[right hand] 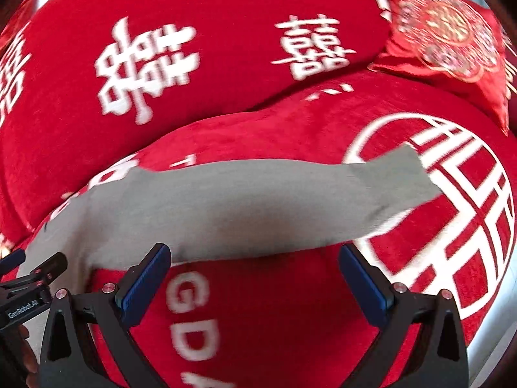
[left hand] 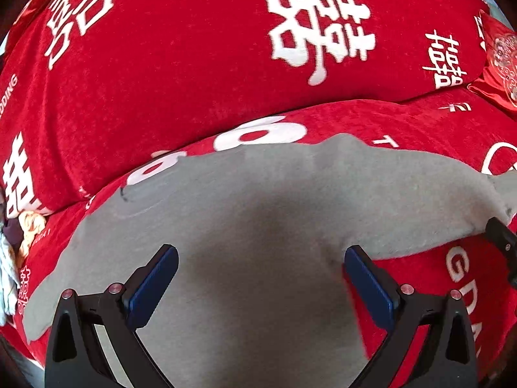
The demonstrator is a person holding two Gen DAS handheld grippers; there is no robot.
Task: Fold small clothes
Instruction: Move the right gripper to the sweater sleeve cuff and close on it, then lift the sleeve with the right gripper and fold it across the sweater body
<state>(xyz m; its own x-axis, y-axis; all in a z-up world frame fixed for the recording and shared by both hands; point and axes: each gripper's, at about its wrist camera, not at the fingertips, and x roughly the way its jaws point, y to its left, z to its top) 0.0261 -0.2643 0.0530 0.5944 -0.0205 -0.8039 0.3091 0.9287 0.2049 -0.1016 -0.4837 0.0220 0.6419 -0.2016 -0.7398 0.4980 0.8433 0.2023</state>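
Observation:
A small grey garment (left hand: 258, 200) lies spread flat on a red sofa seat (left hand: 420, 123). My left gripper (left hand: 260, 258) is open just above the garment's near part, its blue pads (left hand: 155, 286) wide apart with nothing between them. In the right wrist view a long grey sleeve or leg of the garment (right hand: 258, 200) stretches across to the right. My right gripper (right hand: 255, 258) is open at that part's near edge, over the red seat (right hand: 274, 307). The left gripper shows at the far left of the right wrist view (right hand: 29, 287).
The red sofa backrest with white characters (left hand: 194, 64) rises close behind the garment. A red embroidered cushion (right hand: 452, 35) leans at the back right. A pile of light cloth (left hand: 13, 252) lies at the left edge of the seat.

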